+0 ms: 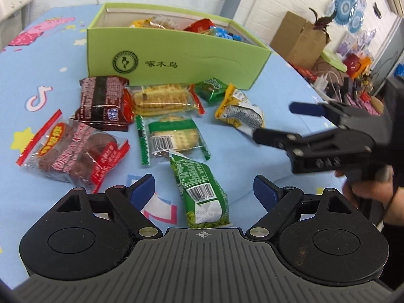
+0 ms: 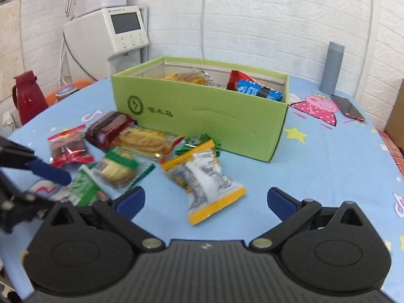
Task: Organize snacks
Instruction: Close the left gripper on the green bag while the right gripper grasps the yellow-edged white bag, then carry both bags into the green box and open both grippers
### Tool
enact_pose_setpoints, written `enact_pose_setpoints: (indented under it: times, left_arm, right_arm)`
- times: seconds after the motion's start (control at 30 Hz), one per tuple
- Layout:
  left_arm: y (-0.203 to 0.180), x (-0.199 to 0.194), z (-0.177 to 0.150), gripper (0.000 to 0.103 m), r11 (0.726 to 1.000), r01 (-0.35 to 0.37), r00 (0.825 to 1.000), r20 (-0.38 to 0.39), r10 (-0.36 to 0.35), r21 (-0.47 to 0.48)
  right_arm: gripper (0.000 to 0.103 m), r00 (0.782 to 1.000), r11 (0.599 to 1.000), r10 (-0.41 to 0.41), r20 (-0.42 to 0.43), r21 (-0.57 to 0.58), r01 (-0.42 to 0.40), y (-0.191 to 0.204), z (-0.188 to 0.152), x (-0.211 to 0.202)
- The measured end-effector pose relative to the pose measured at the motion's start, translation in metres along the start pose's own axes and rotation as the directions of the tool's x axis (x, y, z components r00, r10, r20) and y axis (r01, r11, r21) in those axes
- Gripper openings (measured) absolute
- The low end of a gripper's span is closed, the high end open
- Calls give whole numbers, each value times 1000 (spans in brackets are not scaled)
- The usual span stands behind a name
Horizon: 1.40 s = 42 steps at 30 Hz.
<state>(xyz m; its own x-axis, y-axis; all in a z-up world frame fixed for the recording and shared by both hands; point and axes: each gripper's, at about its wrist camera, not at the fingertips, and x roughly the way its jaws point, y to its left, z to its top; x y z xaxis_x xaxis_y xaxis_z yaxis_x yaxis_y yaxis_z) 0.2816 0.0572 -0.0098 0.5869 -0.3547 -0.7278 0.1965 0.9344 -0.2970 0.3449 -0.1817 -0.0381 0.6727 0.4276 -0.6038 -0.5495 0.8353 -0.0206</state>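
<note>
A green cardboard box (image 1: 176, 60) stands on the blue tablecloth and holds several snack packs; it also shows in the right wrist view (image 2: 202, 116). Several loose packs lie in front of it. My left gripper (image 1: 204, 189) is open and empty, with a green pea pack (image 1: 202, 192) lying between its fingers on the table. My right gripper (image 2: 205, 199) is open and empty, just short of a yellow-edged pack (image 2: 204, 179), which also shows in the left wrist view (image 1: 240, 108). The right gripper (image 1: 272, 121) reaches in from the right there.
A dark red pack (image 1: 103, 101), a red cake pack (image 1: 73, 154) and two biscuit packs (image 1: 161, 98) (image 1: 174, 136) lie left of the pea pack. A small green pack (image 1: 212, 89) lies by the box. A phone (image 2: 348, 108) and grey cylinder (image 2: 333, 68) sit at the back right.
</note>
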Motion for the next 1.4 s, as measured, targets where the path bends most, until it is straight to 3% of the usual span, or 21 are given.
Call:
enact_pose_setpoints:
  times: [0.13, 0.27, 0.3, 0.33, 0.37, 0.4, 0.5, 0.63, 0.83, 0.93, 1.1, 1.23, 1.4]
  left_arm:
    - [-1, 15, 2, 71, 1000, -21, 999, -32, 21, -1]
    - [-3, 16, -1, 65, 999, -42, 999, -14, 43, 24]
    - [-4, 15, -2, 56, 998, -58, 998, -6, 58, 35]
    - [-6, 15, -3, 38, 995, -82, 997, 6, 81, 60]
    - [-8, 15, -5, 29, 993, -88, 996, 13, 87, 82]
    - [-8, 15, -5, 29, 992, -86, 996, 14, 85, 90]
    - [-6, 13, -4, 11, 996, -54, 999, -2, 54, 68]
    - [-3, 1, -8, 11, 999, -5, 1000, -10, 5, 43]
    - [1, -34, -4, 11, 999, 33, 999, 41, -34, 24]
    - [1, -47, 22, 11, 998, 47, 995, 91, -51, 46]
    - [4, -38, 101, 12, 995, 25, 986, 161, -41, 100]
    - [9, 1, 168, 12, 993, 23, 986, 162, -42, 115]
    - [26, 72, 223, 13, 995, 3, 993, 116, -15, 101]
  right_arm:
    - [102, 997, 999, 36, -64, -35, -39, -7, 6, 35]
    - [100, 996, 996, 58, -74, -68, -63, -3, 4, 52]
    - [99, 995, 996, 72, -74, -45, -75, -4, 2, 54]
    - [92, 995, 996, 77, -68, -27, -79, -6, 0, 52]
    - [72, 996, 997, 67, -52, -25, -68, -7, -3, 47]
    - [61, 998, 998, 57, -39, -19, -58, -8, -5, 40]
    - [59, 996, 996, 75, -44, 53, -73, -15, -12, 23]
    - [58, 996, 993, 85, -30, 89, -82, -11, -23, -3]
    - [58, 995, 992, 89, 31, 91, -92, 5, -23, -39]
    - [59, 992, 992, 92, 88, 81, -99, 5, -5, -53]
    - [59, 986, 996, 57, 154, 53, -66, -12, 51, -41]
    - [59, 989, 998, 33, 147, 41, -39, -37, 102, 3]
    - [61, 998, 1000, -29, 47, 2, 29, -61, 138, 87]
